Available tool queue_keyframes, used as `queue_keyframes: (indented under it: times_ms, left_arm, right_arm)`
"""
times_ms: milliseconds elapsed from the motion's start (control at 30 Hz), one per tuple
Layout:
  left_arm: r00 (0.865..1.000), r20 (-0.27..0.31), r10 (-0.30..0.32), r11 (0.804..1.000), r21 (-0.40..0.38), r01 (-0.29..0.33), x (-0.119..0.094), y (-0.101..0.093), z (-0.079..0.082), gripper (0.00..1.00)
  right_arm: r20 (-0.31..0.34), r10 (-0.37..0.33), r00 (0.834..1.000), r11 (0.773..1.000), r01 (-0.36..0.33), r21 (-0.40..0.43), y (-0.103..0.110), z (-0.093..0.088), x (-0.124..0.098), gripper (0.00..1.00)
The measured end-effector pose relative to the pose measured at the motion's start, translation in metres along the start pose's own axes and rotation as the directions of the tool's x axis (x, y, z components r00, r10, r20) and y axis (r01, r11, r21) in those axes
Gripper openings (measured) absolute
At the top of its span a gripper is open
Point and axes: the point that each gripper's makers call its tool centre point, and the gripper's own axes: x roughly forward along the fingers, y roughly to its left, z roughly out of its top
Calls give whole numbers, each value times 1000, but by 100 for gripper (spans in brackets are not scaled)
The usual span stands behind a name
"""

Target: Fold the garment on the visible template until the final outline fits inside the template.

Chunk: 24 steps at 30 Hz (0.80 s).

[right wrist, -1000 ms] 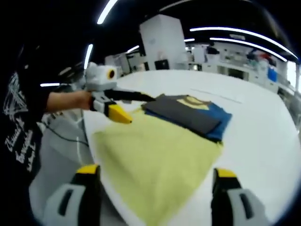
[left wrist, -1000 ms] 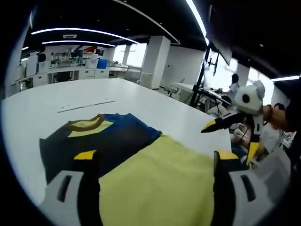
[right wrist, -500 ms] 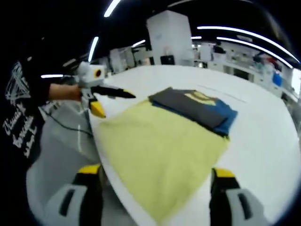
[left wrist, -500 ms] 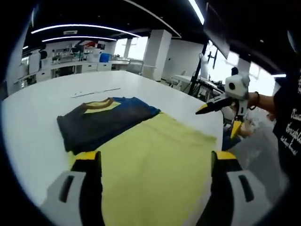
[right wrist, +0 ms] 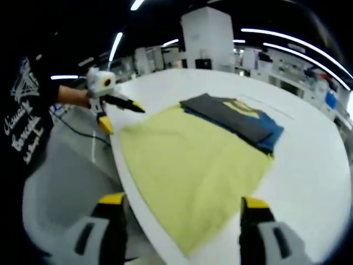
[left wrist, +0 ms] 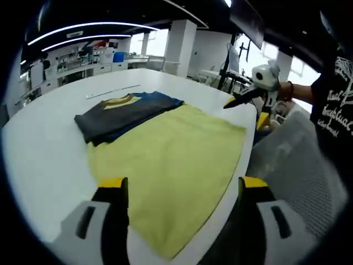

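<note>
White tabletop carries a flat yellow template and a folded garment, dark grey and blue with a yellow collar patch. Behind it lies an open room with benches, a white pillar and strip lights overhead.

Left gripper view: the left tool rises from 6 o'clock with its jaws spread wide and nothing between them; its yellow-tipped fingers sit over the near edge of the template. The garment lies at 11 o'clock from the view's centre, its near edge overlapping the far edge of the template, the rest on bare tabletop. The right tool appears at 2 o'clock, off the tabletop's edge and just beyond the template's far right corner, held in a person's hand. One dark jaw points toward the tabletop and the other, yellow-tipped, hangs downward, so it is released and carries nothing.

Right gripper view: the right tool rises from 6 o'clock, jaws apart and empty, over the near tip of the template. The garment lies at 1 o'clock, overlapping the template's far side. The left tool stands at 10 o'clock beside the template's left corner, held in a hand, jaws parted, holding nothing. The tabletop is bare white to the right of the cloth.
</note>
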Motion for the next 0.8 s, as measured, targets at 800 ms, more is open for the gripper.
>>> queue_keyframes:
  times_ms: [800]
  left_arm:
    - [977, -213, 2, 987, 158, 33, -6, 1, -50, 48]
  right_arm:
    - [-122, -15, 992, 994, 1, -108, -5, -41, 7, 54]
